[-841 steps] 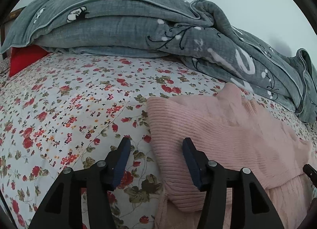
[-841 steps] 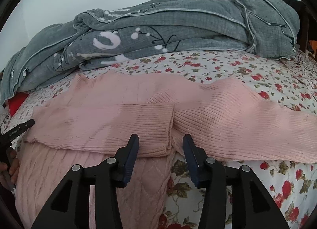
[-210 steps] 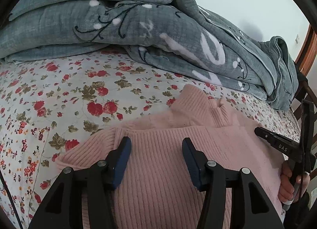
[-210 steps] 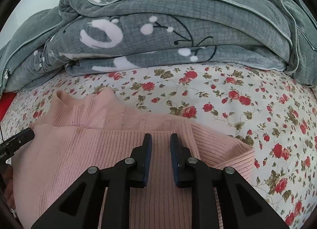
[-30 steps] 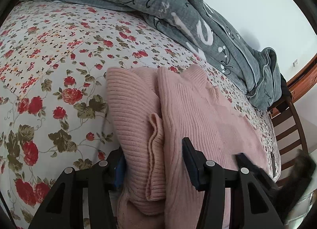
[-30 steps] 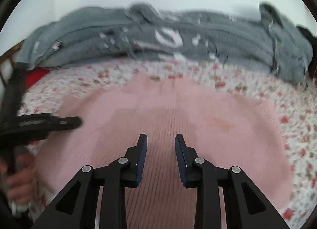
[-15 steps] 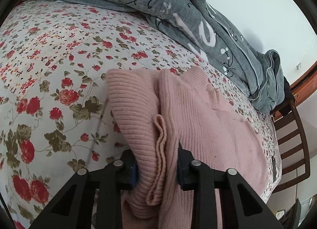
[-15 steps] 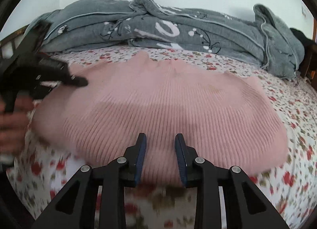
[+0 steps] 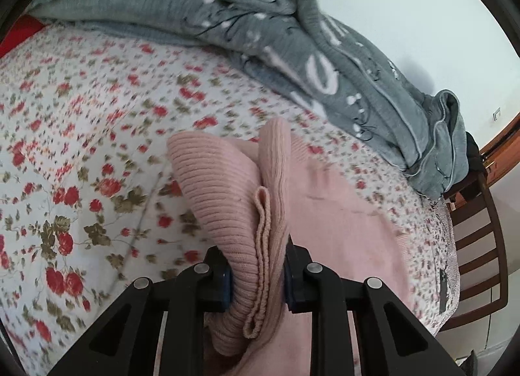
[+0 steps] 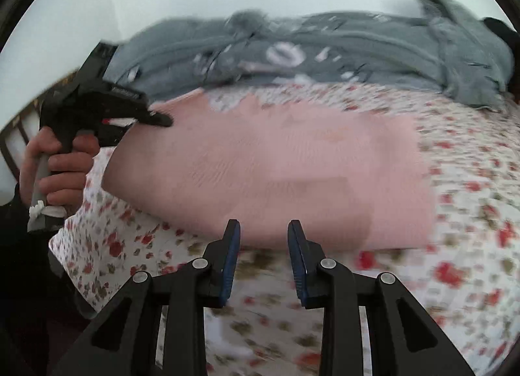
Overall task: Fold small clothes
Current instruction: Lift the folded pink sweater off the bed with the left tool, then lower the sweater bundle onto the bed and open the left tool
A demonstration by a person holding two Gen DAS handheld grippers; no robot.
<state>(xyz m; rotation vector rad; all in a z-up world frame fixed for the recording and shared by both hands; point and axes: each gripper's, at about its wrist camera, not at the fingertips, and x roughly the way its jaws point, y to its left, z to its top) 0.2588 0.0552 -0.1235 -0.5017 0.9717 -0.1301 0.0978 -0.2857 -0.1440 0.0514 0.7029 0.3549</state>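
A pink ribbed sweater (image 9: 224, 200), folded into a thick bundle, lies on the flowered bedsheet (image 9: 71, 155). My left gripper (image 9: 258, 265) is shut on the bundle's left edge, with stacked layers bulging between its fingers. In the right wrist view the sweater (image 10: 276, 168) is a wide folded rectangle, and the left gripper (image 10: 156, 119) shows at its left end, held by a hand. My right gripper (image 10: 264, 239) is open and empty, just in front of the sweater's near edge, over the sheet. Both views are blurred by motion.
A grey quilt (image 9: 292, 44) is heaped along the back of the bed, also in the right wrist view (image 10: 325, 51). A wooden chair (image 9: 481, 239) stands past the bed's right edge. A red cushion (image 9: 19, 31) lies at the far left.
My left gripper has closed tighter on the sweater's left edge and lifted it. My right gripper has pulled back off the sweater and now hangs in front of its near edge.
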